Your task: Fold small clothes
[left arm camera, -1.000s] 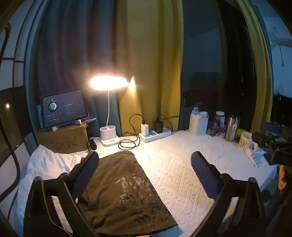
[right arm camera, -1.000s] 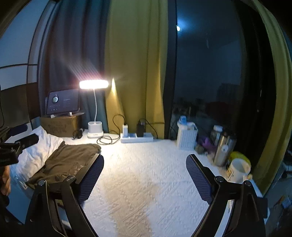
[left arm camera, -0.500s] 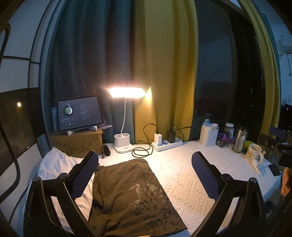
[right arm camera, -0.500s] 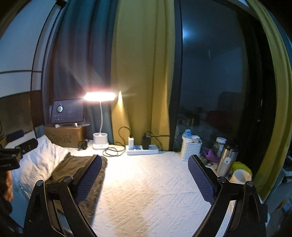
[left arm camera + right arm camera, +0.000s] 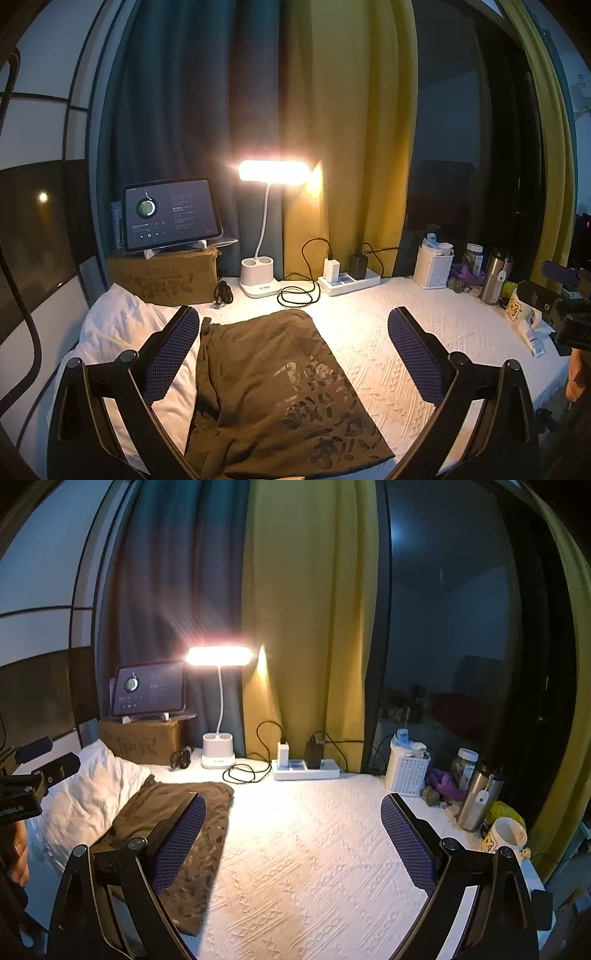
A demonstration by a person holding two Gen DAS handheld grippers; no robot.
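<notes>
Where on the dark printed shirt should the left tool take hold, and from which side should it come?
Probably the near right corner of the dark printed shirt, coming from above and from the right. That edge lies flat on the bare white bed cover, while the left side is bunched against the white pillow. The left tool is open above it, holding nothing.
</notes>
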